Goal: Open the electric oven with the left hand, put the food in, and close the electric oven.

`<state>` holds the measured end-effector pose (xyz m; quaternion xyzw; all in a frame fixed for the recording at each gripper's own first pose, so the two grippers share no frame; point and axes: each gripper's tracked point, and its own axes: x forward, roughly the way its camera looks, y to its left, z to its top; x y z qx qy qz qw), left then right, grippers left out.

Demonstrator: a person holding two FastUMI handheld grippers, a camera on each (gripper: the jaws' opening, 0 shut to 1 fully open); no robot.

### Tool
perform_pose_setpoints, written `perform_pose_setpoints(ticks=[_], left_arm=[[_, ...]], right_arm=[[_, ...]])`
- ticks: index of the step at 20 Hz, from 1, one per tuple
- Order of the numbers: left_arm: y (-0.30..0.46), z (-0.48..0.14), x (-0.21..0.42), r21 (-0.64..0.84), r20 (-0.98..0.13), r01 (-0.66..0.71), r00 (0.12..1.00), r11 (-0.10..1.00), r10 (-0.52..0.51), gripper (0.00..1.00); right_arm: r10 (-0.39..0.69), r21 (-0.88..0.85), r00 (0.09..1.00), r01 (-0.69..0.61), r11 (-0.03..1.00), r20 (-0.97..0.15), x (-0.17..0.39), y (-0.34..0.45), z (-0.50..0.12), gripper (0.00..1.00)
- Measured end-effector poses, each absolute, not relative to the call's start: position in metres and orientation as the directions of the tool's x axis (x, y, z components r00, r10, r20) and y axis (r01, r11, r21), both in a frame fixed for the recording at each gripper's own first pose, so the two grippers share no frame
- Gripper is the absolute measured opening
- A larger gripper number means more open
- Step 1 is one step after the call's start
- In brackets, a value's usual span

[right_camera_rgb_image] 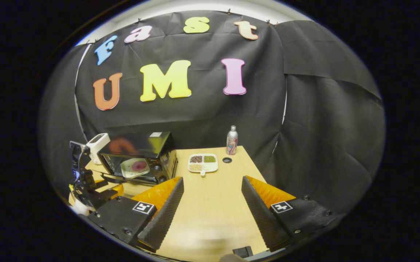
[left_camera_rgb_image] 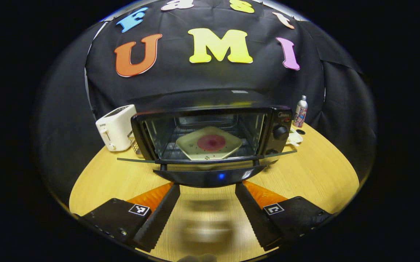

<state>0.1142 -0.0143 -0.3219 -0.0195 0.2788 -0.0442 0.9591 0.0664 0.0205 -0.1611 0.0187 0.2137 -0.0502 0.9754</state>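
Oven [left_camera_rgb_image: 210, 134] sits toward the back-left of the wooden table [left_camera_rgb_image: 315, 171], its glass door [left_camera_rgb_image: 206, 160] dropped flat and its dark curved handle [left_camera_rgb_image: 210, 177] jutting toward the left gripper [left_camera_rgb_image: 207, 194]. That gripper's fingers are spread wide, one to each side of the handle and just short of it, holding nothing. Inside, on the wire rack, lies a square pale plate [left_camera_rgb_image: 208, 143] with rounded corners and a red round of food in its middle. Small lettering above the oven's round knobs [left_camera_rgb_image: 280, 131] is too small to read.

A white plastic toaster [left_camera_rgb_image: 116, 127] stands close against the oven's left side. A metal can [left_camera_rgb_image: 300, 111] with a printed wrap, unreadable, stands near the far right edge.

The right gripper [right_camera_rgb_image: 212, 196] hangs over bare tabletop, fingers likewise wide apart and empty, with open wood ahead. Beyond it rest a white divided dish [right_camera_rgb_image: 203, 163] of grains, beside the oven, and a small dark ring [right_camera_rgb_image: 227, 159] near the can.
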Motion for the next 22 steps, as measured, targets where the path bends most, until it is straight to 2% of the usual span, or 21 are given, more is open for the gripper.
perform_pose_setpoints(ticks=[1, 5, 6, 7, 9, 10, 11, 13, 14, 20, 21, 22], left_arm=[[-0.014, -0.316, 0.122, -0.064, -0.526, 0.076, 0.845, 0.995, -0.098, 0.97], [-0.008, -0.292, 0.152, -0.061, -0.486, 0.072, 0.869, 0.996, -0.092, 0.97], [-0.007, -0.289, 0.157, -0.054, -0.477, 0.07, 0.875, 0.996, -0.088, 0.97], [-0.008, -0.286, 0.159, -0.056, -0.474, 0.073, 0.876, 0.996, -0.09, 0.97], [-0.013, -0.284, 0.157, -0.062, -0.469, 0.081, 0.877, 0.995, -0.101, 0.97], [-0.013, -0.284, 0.154, -0.055, -0.468, 0.085, 0.878, 0.995, -0.101, 0.98], [-0.014, -0.283, 0.152, -0.05, -0.464, 0.092, 0.88, 0.995, -0.104, 0.97], [-0.016, -0.283, 0.144, -0.054, -0.466, 0.1, 0.878, 0.994, -0.113, 0.97], [-0.017, -0.283, 0.14, -0.06, -0.469, 0.102, 0.876, 0.993, -0.118, 0.98], [-0.027, -0.271, 0.117, -0.089, -0.451, 0.147, 0.876, 0.985, -0.172, 0.97], [-0.028, -0.266, 0.112, -0.097, -0.443, 0.154, 0.878, 0.983, -0.181, 0.98], [-0.026, -0.258, 0.107, -0.091, -0.433, 0.152, 0.884, 0.984, -0.176, 0.98]], right_arm=[[-0.092, 0.017, 0.904, 0.109, 0.994, -0.417, 0.066, 0.02, -0.159, 0.96], [-0.106, 0.021, 0.911, 0.124, 0.992, -0.399, 0.065, 0.015, -0.152, 0.96], [-0.106, 0.023, 0.912, 0.125, 0.992, -0.397, 0.066, 0.014, -0.152, 1.0], [-0.106, 0.023, 0.912, 0.125, 0.992, -0.396, 0.065, 0.014, -0.15, 0.96], [-0.101, 0.026, 0.913, 0.121, 0.992, -0.394, 0.062, 0.015, -0.149, 0.96], [-0.095, 0.028, 0.914, 0.115, 0.993, -0.393, 0.063, 0.017, -0.149, 1.0], [-0.092, 0.029, 0.915, 0.112, 0.993, -0.393, 0.063, 0.019, -0.149, 0.96], [-0.083, 0.031, 0.916, 0.103, 0.994, -0.393, 0.063, 0.024, -0.148, 1.0], [-0.077, 0.031, 0.917, 0.097, 0.995, -0.392, 0.061, 0.026, -0.147, 0.96], [-0.087, 0.008, 0.924, 0.097, 0.995, -0.373, 0.048, 0.035, -0.137, 0.96], [-0.084, 0.007, 0.926, 0.093, 0.996, -0.369, 0.044, 0.036, -0.135, 1.0], [-0.081, 0.006, 0.928, 0.089, 0.996, -0.365, 0.041, 0.038, -0.132, 0.96]])
